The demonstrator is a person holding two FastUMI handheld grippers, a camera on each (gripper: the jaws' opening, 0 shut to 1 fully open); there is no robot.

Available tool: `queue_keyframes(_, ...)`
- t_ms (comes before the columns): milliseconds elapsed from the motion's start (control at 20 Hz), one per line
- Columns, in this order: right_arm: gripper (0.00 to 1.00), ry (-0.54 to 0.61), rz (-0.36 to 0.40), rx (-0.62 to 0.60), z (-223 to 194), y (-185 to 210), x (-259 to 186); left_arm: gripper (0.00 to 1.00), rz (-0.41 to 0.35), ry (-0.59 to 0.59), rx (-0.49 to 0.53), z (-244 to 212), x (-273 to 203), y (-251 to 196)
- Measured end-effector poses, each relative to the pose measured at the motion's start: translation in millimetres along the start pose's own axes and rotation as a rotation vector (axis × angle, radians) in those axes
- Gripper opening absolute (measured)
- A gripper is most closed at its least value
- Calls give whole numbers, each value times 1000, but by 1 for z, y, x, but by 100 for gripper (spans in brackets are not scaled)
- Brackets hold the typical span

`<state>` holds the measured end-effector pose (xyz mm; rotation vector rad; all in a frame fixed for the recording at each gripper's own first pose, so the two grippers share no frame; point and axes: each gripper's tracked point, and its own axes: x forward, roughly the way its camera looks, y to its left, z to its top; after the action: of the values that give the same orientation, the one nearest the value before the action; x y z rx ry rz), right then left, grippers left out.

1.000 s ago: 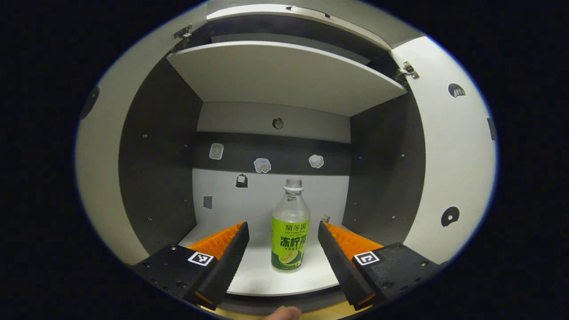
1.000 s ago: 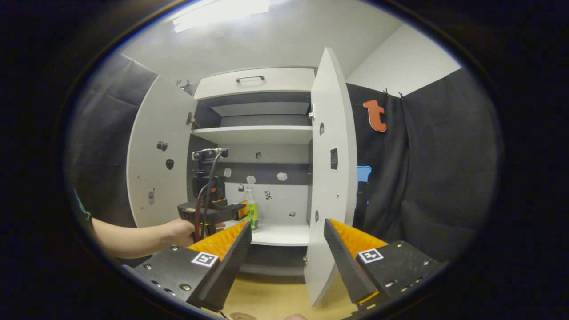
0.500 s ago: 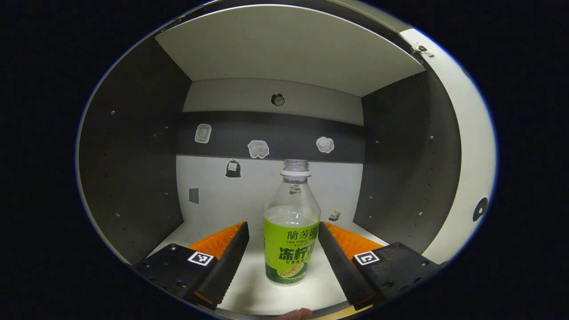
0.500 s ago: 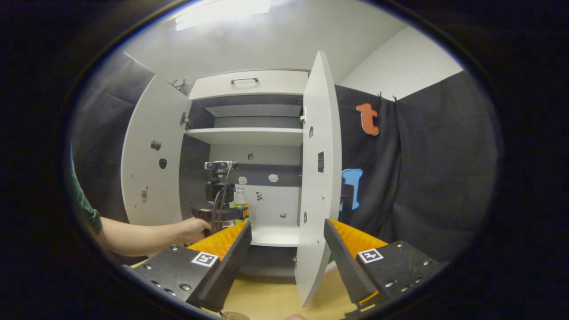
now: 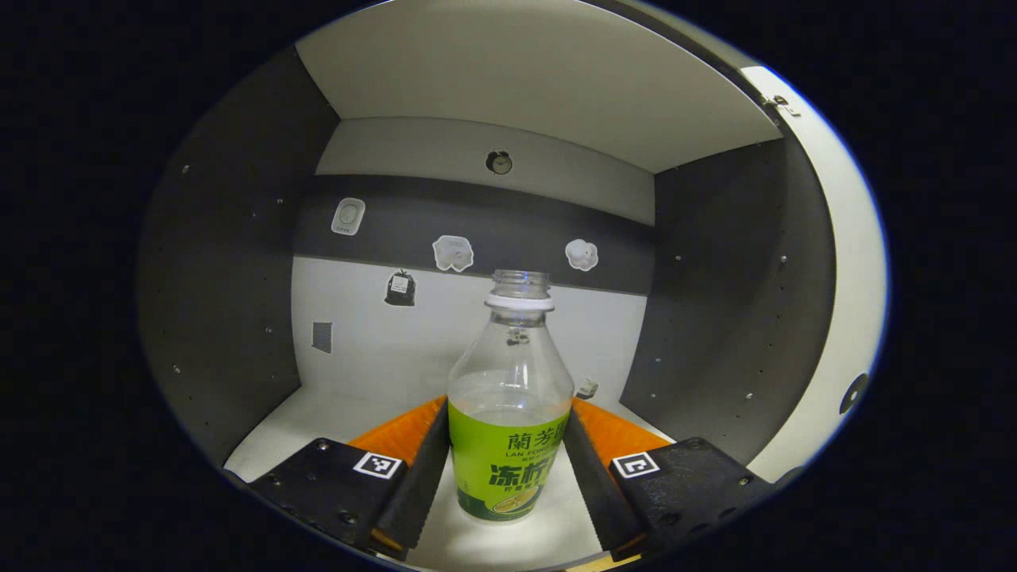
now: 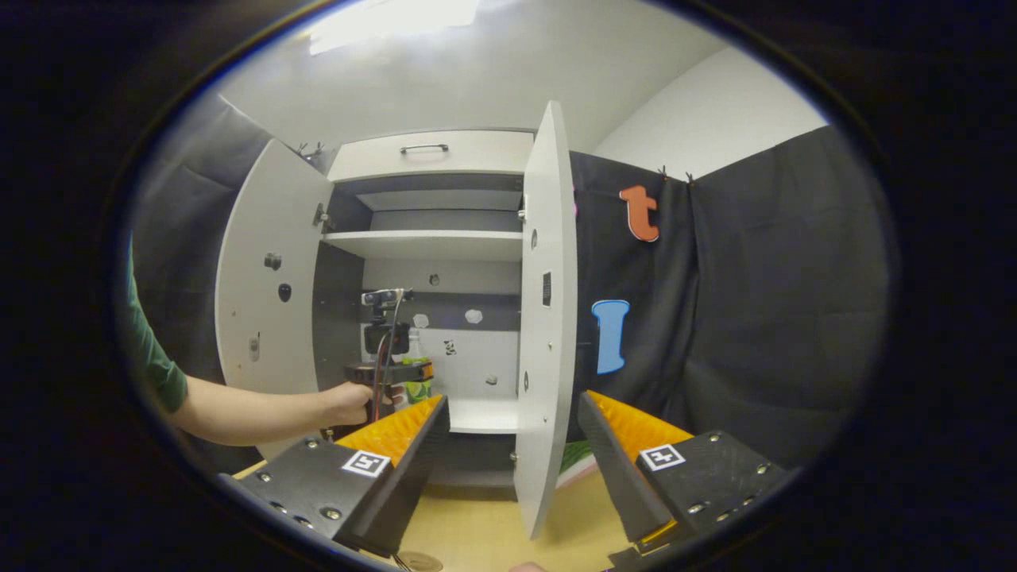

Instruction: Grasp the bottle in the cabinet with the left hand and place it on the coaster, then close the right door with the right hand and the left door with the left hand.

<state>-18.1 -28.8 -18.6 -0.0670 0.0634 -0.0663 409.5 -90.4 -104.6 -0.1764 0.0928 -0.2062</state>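
Left gripper (image 5: pixel 508 445) flanks the bottle (image 5: pixel 510 413)
Fingers close against its green label, contact unclear; right gripper (image 6: pixel 512 433) gapes, holding nothing.

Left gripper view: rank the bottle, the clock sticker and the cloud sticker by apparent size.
1. Bottle, by far, though it is nearest the camera.
2. Cloud sticker and clock sticker: cloud looks slightly bigger, too close to rank firmly.
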Motion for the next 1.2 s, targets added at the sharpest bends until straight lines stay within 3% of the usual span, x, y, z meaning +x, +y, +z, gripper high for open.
queue_keyframes(400,99,32,26,40,-3,16,-18,80,-45,-29,48,28,-105,-6)
queue_keyframes(750,99,6,77,42,-1,36,-7,80,-26,-54,52,34,-217,-7)
queue_keyframes(900,99,6,95,41,-5,42,0,80,-27,-44,11,22,-256,-15)
queue_keyframes(1200,99,23,105,17,-13,44,3,80,-33,2,59,-35,-304,-28)
